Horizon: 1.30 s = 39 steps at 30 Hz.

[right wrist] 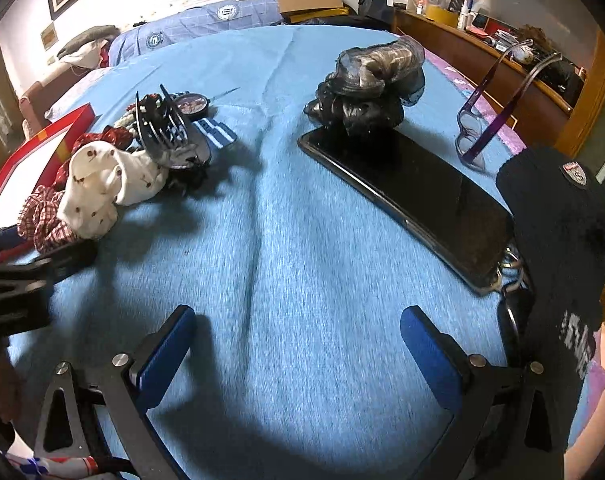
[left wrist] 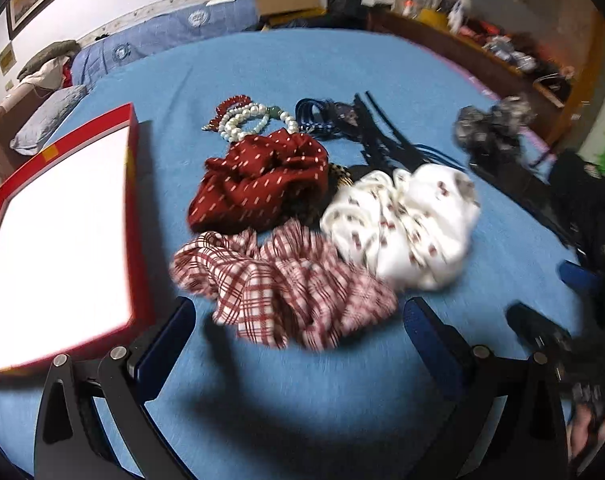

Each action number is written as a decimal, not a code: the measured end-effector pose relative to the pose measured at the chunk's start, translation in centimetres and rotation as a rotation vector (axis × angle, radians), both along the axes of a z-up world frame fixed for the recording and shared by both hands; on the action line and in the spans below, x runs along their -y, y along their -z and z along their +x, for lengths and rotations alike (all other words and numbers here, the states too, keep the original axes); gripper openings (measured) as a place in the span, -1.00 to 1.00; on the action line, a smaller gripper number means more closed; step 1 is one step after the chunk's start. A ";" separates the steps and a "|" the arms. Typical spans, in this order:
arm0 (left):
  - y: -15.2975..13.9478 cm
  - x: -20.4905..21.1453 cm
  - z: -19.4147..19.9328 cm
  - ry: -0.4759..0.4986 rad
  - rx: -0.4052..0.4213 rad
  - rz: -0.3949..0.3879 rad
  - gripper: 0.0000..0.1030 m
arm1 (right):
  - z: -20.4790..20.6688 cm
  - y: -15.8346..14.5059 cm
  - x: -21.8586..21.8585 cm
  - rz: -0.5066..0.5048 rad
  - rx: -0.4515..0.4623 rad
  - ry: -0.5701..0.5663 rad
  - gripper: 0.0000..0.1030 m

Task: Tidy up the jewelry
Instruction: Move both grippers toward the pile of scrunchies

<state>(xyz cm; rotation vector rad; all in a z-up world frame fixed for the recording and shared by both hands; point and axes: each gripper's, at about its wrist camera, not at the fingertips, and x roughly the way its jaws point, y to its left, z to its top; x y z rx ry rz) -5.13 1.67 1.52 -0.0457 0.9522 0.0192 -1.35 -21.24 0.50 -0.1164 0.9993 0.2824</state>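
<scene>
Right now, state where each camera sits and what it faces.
Left wrist: on the left gripper, low over the blue bedspread, facing the plaid scrunchie and red box; both open fingers show.
Right wrist: on the right gripper, facing the black tablet; open fingers show.
Shared: white scrunchie.

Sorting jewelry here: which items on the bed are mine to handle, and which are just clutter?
Job items: pearl bracelets, red bead bracelet, red box, dark red scrunchie, plaid scrunchie, white scrunchie, claw clip.

Clutter: phone, purple glasses, black cap.
</scene>
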 end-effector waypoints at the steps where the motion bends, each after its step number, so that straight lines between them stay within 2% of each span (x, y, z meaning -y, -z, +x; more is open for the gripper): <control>1: -0.4 -0.3 -1.1 0.002 0.017 -0.001 1.00 | -0.1 -0.1 0.1 0.002 -0.002 -0.003 1.00; 5: -3.0 -1.1 -5.4 -0.020 0.144 0.034 1.00 | -2.0 -1.1 0.6 0.095 0.001 -0.001 0.99; 8: -5.6 -1.2 -8.1 -0.024 0.259 0.047 1.00 | -3.7 -4.3 0.7 0.170 0.108 0.018 0.98; 13: -8.1 -1.0 -10.0 0.010 0.316 0.025 1.00 | -7.0 -9.6 0.3 0.224 0.302 0.011 0.98; 15: -8.3 -0.7 -10.2 0.005 0.334 0.060 1.00 | -7.8 -10.5 0.1 0.236 0.333 0.004 0.98; 16: -8.2 -0.4 -10.2 -0.009 0.345 0.100 1.00 | -7.9 -10.7 0.0 0.237 0.344 0.002 0.98; 18: -7.9 0.1 -10.4 -0.018 0.354 0.153 1.00 | -8.1 -10.3 -0.8 0.221 0.363 0.008 0.98; 21: -7.5 -0.3 -10.4 -0.044 0.347 0.177 1.00 | -8.1 -9.6 -1.1 0.222 0.336 -0.006 0.98; 27: -6.5 -1.6 -10.0 -0.083 0.306 0.155 1.00 | -7.6 -8.6 -1.3 0.197 0.304 -0.003 0.98; 39: -5.9 -2.0 -10.0 -0.097 0.285 0.152 1.00 | -7.2 -8.0 -1.5 0.197 0.282 -0.004 0.97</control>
